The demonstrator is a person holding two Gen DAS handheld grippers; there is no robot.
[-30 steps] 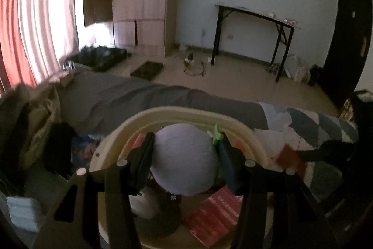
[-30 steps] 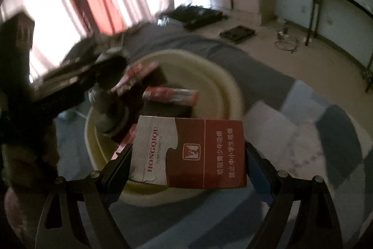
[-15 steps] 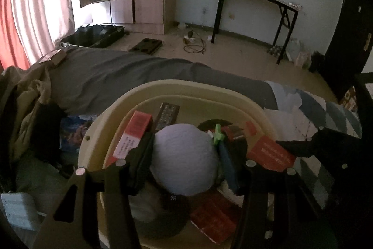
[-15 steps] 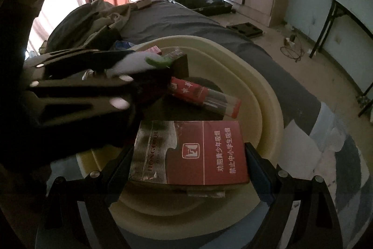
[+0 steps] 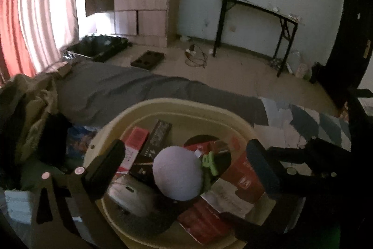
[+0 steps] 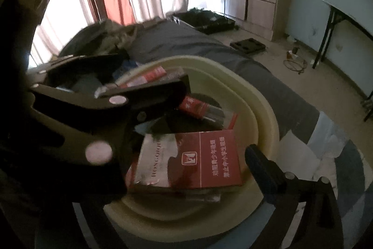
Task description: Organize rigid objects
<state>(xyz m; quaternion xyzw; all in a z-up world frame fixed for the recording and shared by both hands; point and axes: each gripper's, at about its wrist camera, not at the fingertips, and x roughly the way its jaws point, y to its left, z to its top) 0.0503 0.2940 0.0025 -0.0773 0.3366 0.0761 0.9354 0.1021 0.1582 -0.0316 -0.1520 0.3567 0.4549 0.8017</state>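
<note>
The left gripper (image 5: 186, 167) stands spread wide above the cream basin (image 5: 177, 106), its two fingers clear on either side of the pale lilac ball (image 5: 178, 175), which lies loose among the basin's contents with a small green clip (image 5: 209, 162) against its right side. In the right wrist view the right gripper (image 6: 193, 165) also looks spread: only its right finger (image 6: 263, 167) shows, standing apart from the edge of the red cigarette pack (image 6: 198, 160), while its left finger is hidden behind the dark body of the left gripper, so the gap on that side cannot be checked. The pack lies flat inside the basin, near its front rim, on top of other flat things whose edges are cut off beneath it. Further into the basin lie a red-and-white box (image 5: 134, 146), a dark slim box (image 5: 155, 144) beside it, a grey rounded object (image 5: 130, 193) partly shaded by the left finger, and a red tube with a clear end (image 6: 205, 110) half covered by the gripper body. More red packs sit at the basin's near side, too dark to read. The basin rests on a bed with a grey sheet (image 5: 121, 90); a crumpled olive garment (image 5: 25, 113) lies left of the basin, and a patterned quilt (image 5: 303, 123) to its right runs out of the frame.
</note>
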